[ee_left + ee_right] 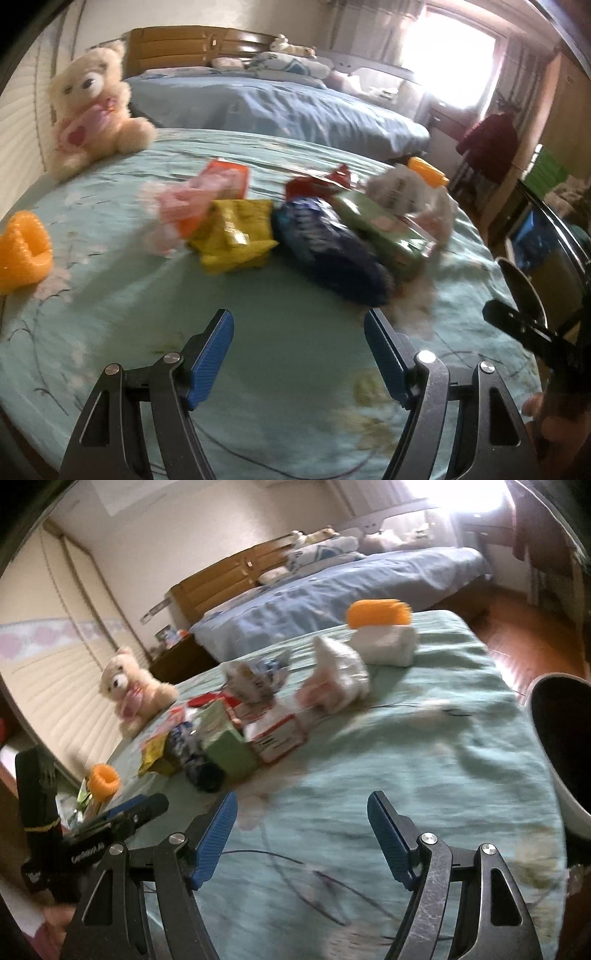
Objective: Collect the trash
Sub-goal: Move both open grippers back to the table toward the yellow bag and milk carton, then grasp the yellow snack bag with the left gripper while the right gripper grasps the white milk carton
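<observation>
Pale green cotton, printed with a faint floral pattern and lightly creased, covers the bed (110,229) on which the trash lies. The litter sits in a loose cluster near the middle of that bed: a crumpled yellow wrapper (236,232), a dark blue glossy packet (325,243), a green carton (384,232), a red wrapper (317,184), an orange box (229,177) with a pink crinkled bag (181,206) against it, and a white crumpled bag (402,192) at the far side. Most items touch or overlap a neighbour. A plush bear (92,107) sits apart at the bed's edge and is judged not to be trash.

The left gripper (299,354) stands with its ribbed blue pads (212,354) well apart and nothing between them; it is short of the cluster. The right gripper (303,834) is likewise spread and empty, over bare bedcover, with the cluster up and to the left in its view. A dark-lined, white-walled container (561,753), possibly the bin, shows at the right edge of that view.

Judgement: the step in hand is the approach; no item is yet taken. The next move calls for choosing one outlying piece, the blue packet being nearest the left gripper, and closing on a firm fold, since the films are thin and slippery while the cartons are rigid and squared
</observation>
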